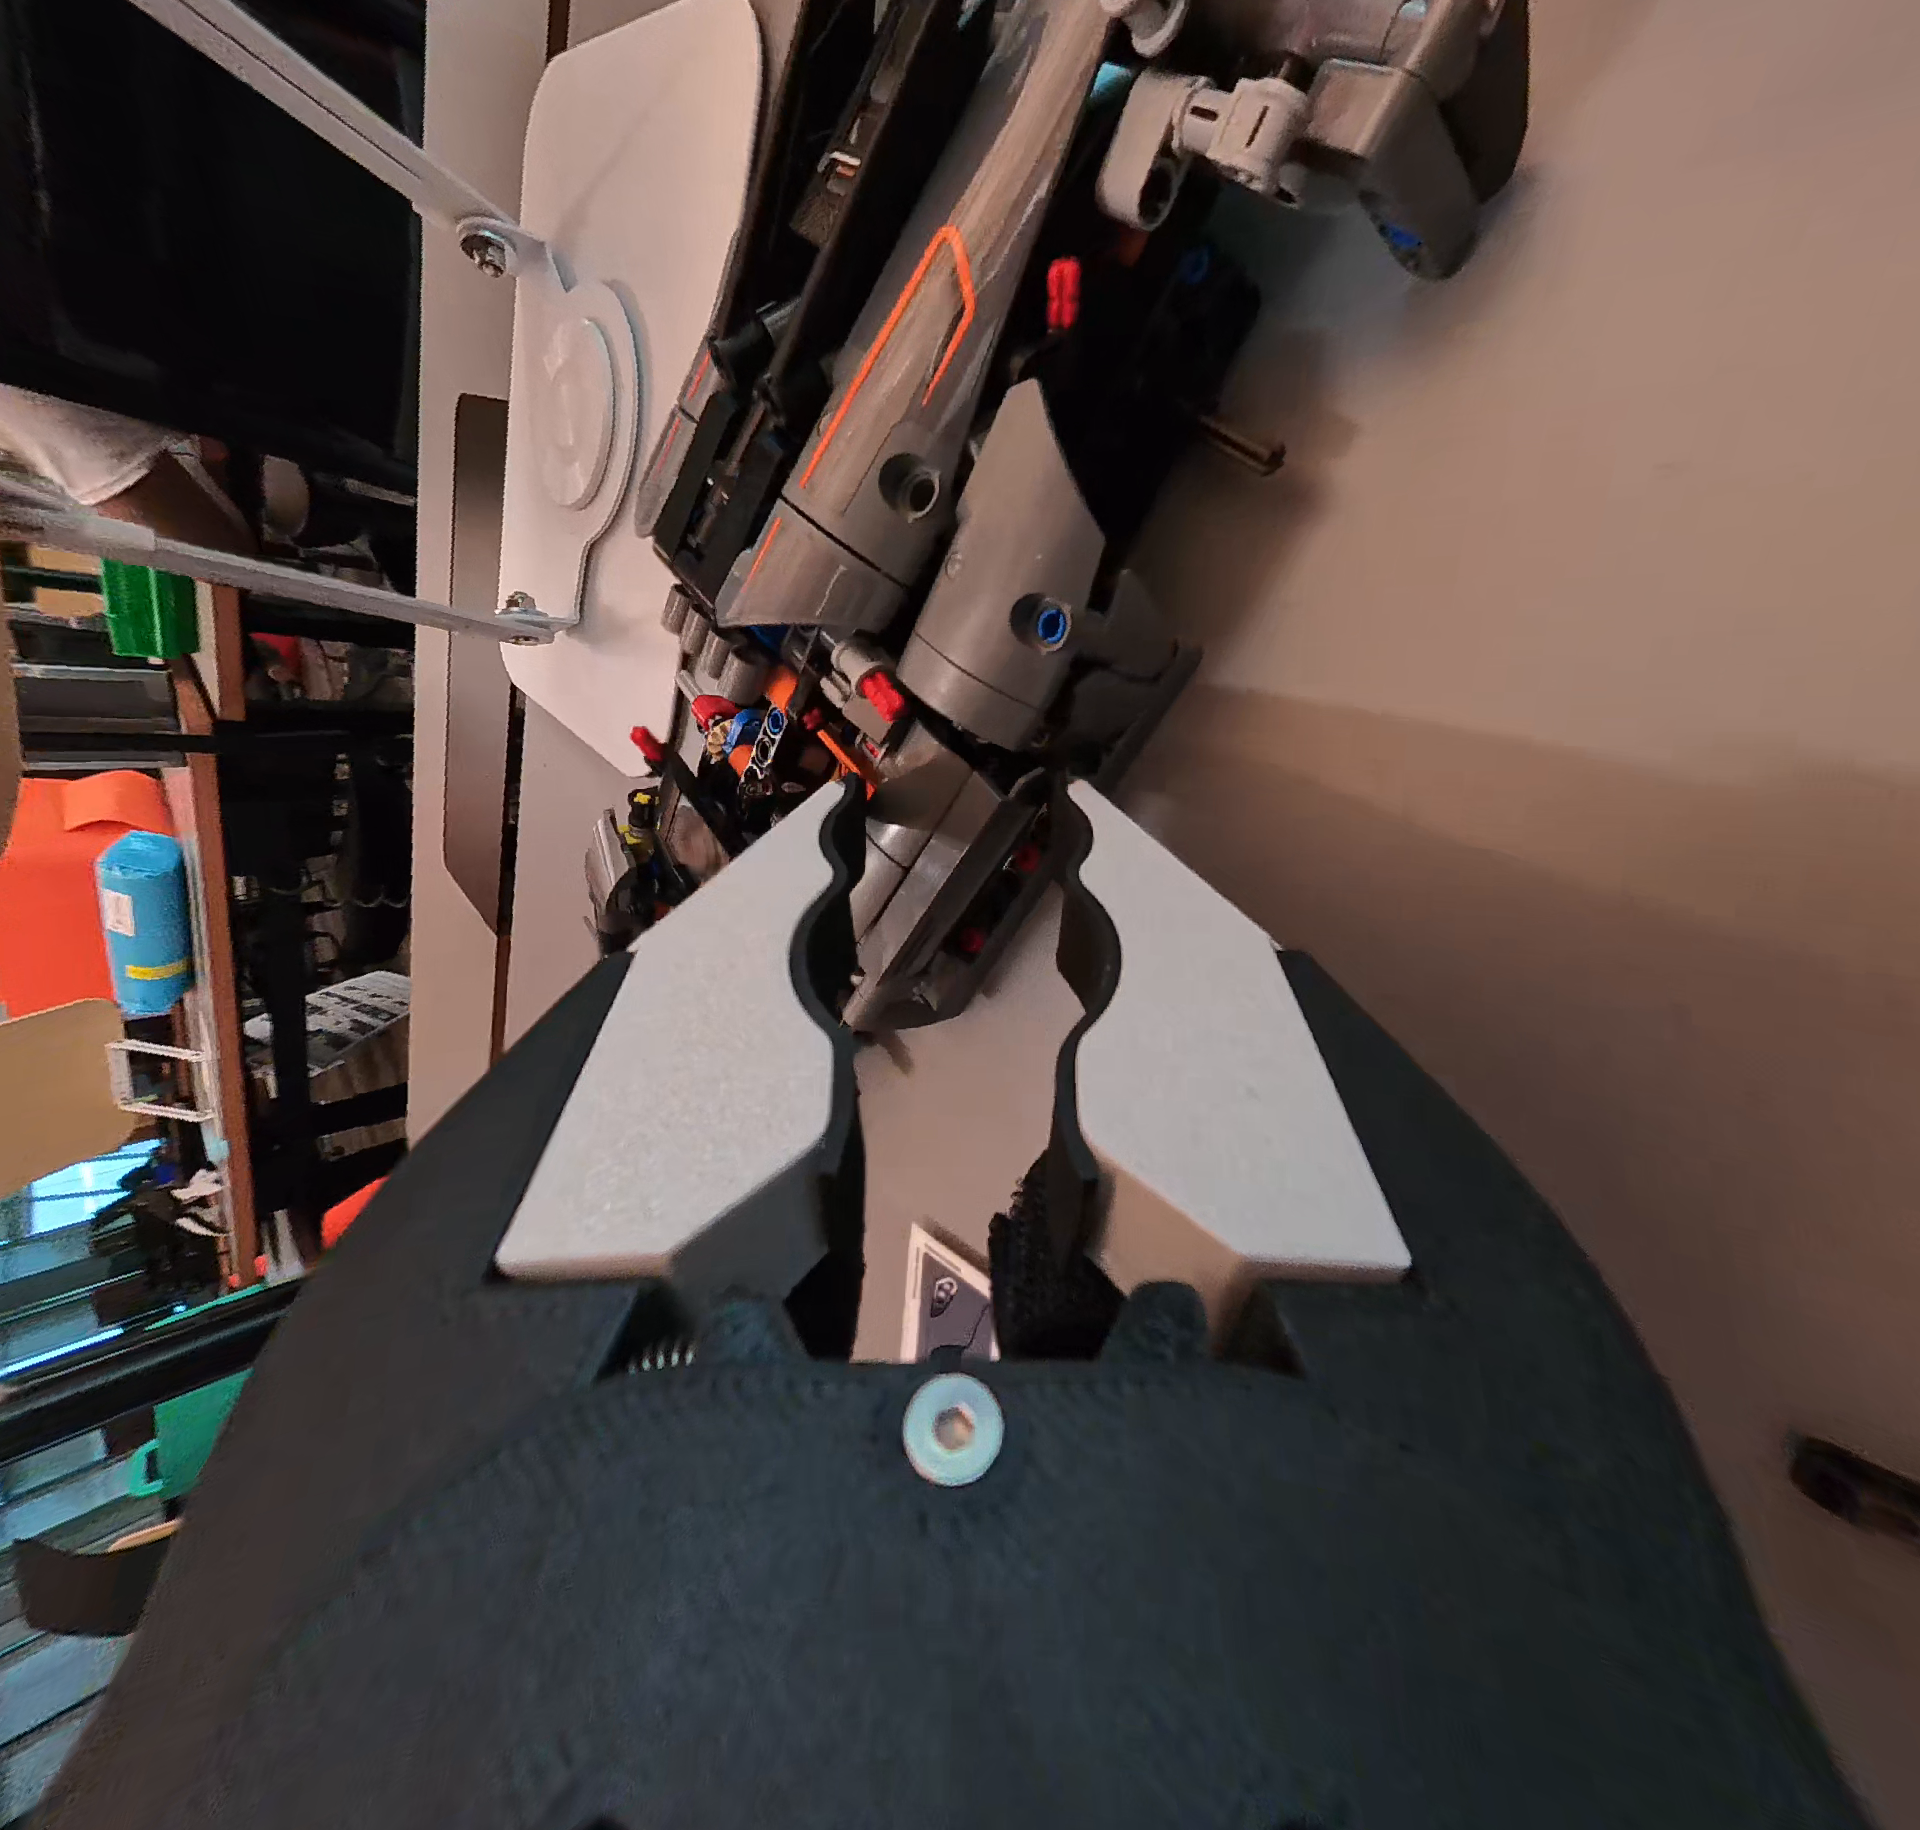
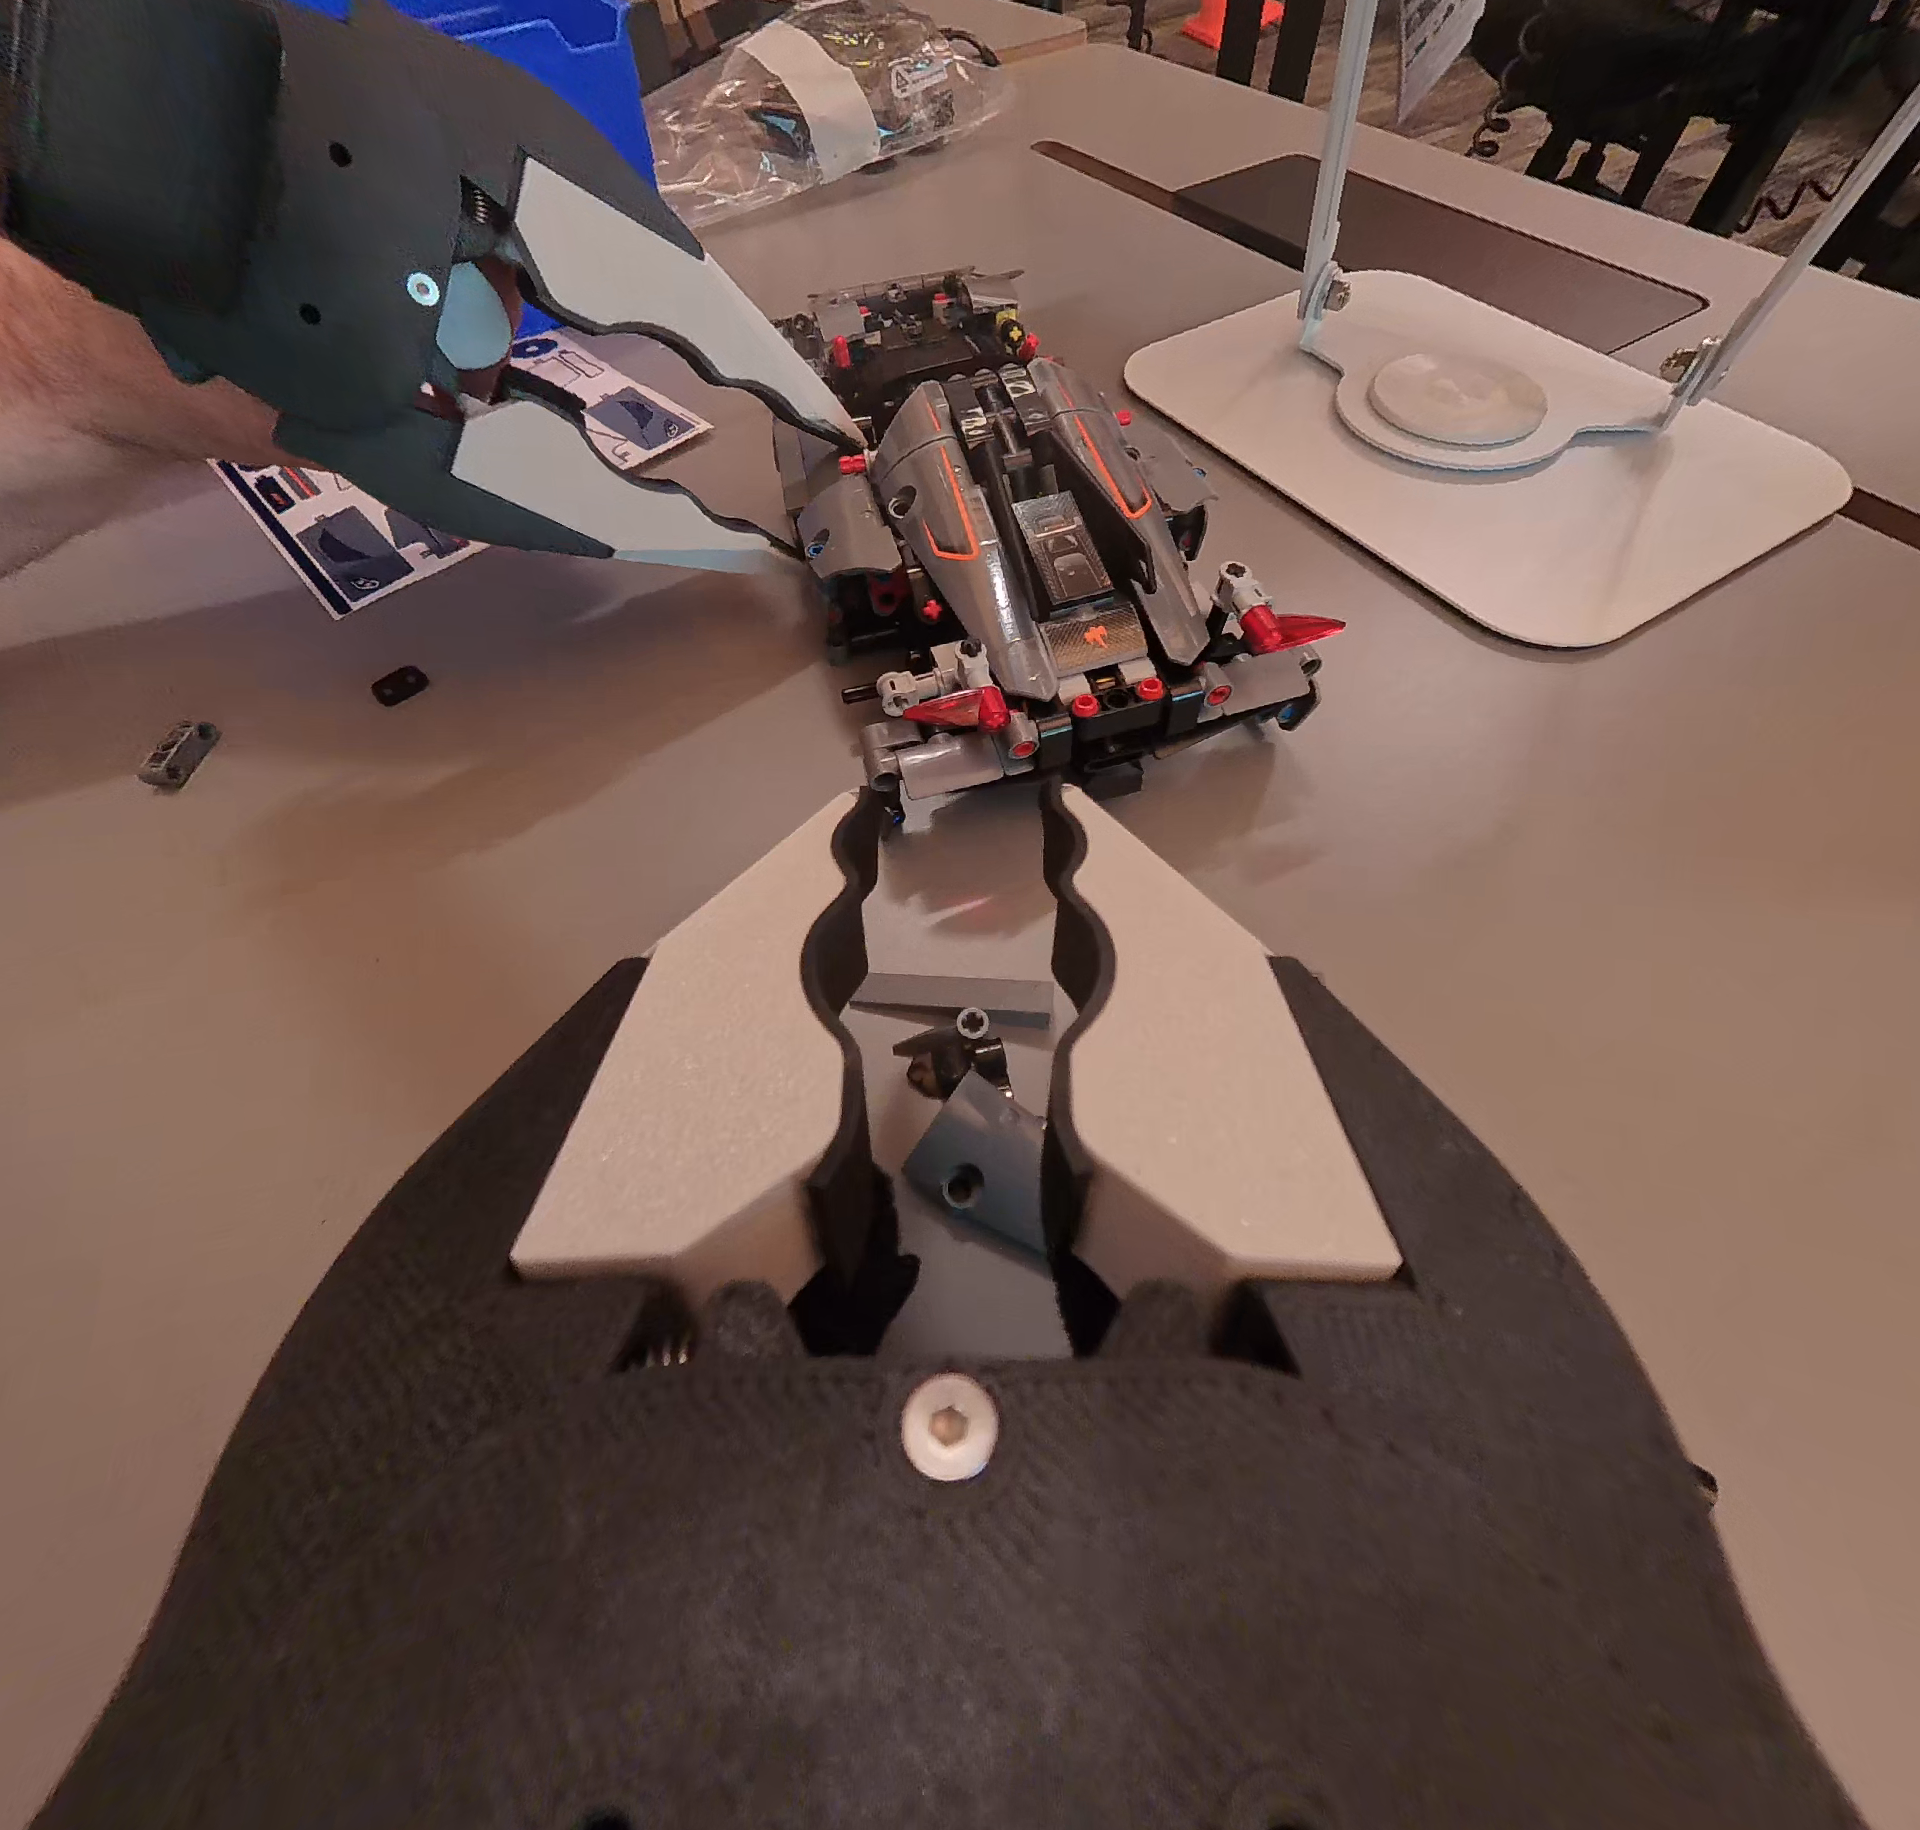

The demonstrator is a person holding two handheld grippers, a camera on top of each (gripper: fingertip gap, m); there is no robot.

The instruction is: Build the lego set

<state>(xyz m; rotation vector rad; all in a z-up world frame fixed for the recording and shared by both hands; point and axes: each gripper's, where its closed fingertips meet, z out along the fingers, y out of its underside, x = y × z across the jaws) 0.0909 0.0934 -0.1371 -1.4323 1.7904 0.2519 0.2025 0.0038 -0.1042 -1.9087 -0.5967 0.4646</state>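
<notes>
The grey and black lego car (image 2: 1039, 554) with orange stripes and red tips stands on the tan table. My left gripper (image 2: 826, 497) comes in from the left, and its open jaws straddle the car's grey side fender. In the left wrist view the car (image 1: 904, 378) fills the upper middle, and the left gripper (image 1: 956, 804) has that fender between its fingertips. My right gripper (image 2: 951, 804) is open and empty just short of the car's near end. Below it on the table lie a grey slope piece (image 2: 956, 1001), a small black connector (image 2: 951, 1053) and a grey panel (image 2: 982, 1172).
A white stand base (image 2: 1507, 471) with metal legs sits right of the car and also shows in the left wrist view (image 1: 623, 326). An instruction sheet (image 2: 343, 533), a blue bin (image 2: 540, 24) and a plastic bag (image 2: 831, 87) are at the back left. Two small loose pieces (image 2: 400, 684) (image 2: 179, 750) lie left. There is about 15 cm between the tips of the two grippers. About 6 cm separates my right fingertips from the small black connector (image 2: 951, 1053).
</notes>
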